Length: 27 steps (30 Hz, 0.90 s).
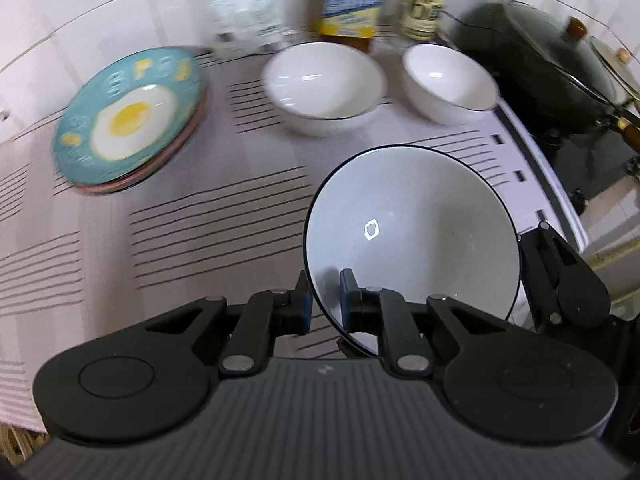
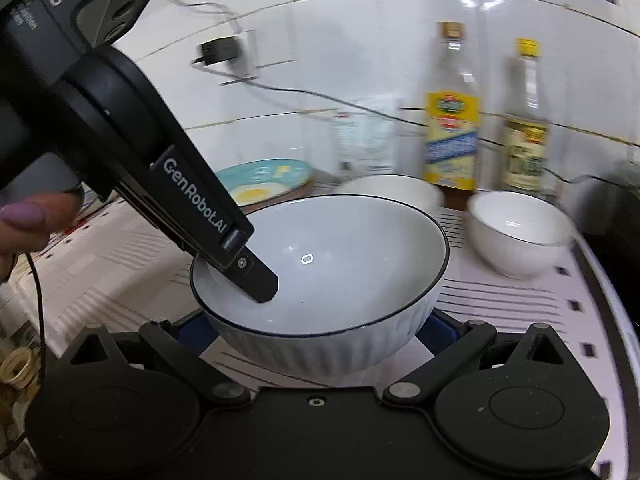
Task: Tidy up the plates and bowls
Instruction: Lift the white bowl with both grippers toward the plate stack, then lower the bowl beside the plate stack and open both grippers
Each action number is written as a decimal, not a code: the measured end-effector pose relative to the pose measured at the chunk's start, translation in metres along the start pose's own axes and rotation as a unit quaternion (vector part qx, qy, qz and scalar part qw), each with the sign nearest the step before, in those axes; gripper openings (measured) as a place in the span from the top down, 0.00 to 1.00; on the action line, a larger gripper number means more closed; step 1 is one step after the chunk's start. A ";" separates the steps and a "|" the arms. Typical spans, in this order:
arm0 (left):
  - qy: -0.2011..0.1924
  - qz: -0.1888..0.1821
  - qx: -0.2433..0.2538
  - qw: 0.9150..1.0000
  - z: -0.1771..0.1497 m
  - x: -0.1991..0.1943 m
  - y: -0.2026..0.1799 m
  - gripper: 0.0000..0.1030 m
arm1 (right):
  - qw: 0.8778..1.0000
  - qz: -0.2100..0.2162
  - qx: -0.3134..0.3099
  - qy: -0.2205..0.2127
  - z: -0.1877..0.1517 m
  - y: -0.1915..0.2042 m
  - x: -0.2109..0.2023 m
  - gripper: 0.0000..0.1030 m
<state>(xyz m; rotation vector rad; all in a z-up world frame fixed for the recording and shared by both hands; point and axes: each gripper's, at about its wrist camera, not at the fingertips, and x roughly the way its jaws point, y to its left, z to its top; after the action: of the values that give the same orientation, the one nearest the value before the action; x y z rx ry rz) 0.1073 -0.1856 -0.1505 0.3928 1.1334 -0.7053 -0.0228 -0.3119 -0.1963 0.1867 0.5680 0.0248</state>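
L gripper (image 1: 324,300) is clamped on the near rim of the dark-rimmed bowl (image 1: 416,224), one finger inside, one outside. R gripper (image 2: 320,336) sits spread wide round the bowl's ribbed wall, pads either side; can't tell if they touch. Bowl seems just off the striped mat (image 1: 200,216), w/ two white bowls (image 1: 324,84) behind and the egg plate stack (image 1: 128,120) to the left. Likely step: nest it in the bigger white bowl. Keep it level, centre over the target, lower gently; a rim pinch can slip if tilted.
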 end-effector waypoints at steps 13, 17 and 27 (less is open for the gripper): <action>-0.013 0.077 -0.091 0.993 -0.025 -0.033 0.100 0.88 | 0.988 0.133 -0.077 0.011 0.030 0.069 0.059 0.00; -0.020 0.093 -0.112 0.989 -0.028 -0.024 0.119 0.88 | 0.985 0.150 -0.082 0.016 0.033 0.084 0.082 0.00; -0.042 0.091 -0.102 0.990 -0.023 0.008 0.146 0.88 | 0.986 0.121 -0.108 0.025 0.031 0.100 0.127 0.01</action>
<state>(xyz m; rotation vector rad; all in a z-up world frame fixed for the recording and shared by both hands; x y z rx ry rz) 0.1945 -0.0684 -0.1759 0.2852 1.0639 -0.4373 0.1039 -0.2092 -0.2206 0.0428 0.5849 0.3257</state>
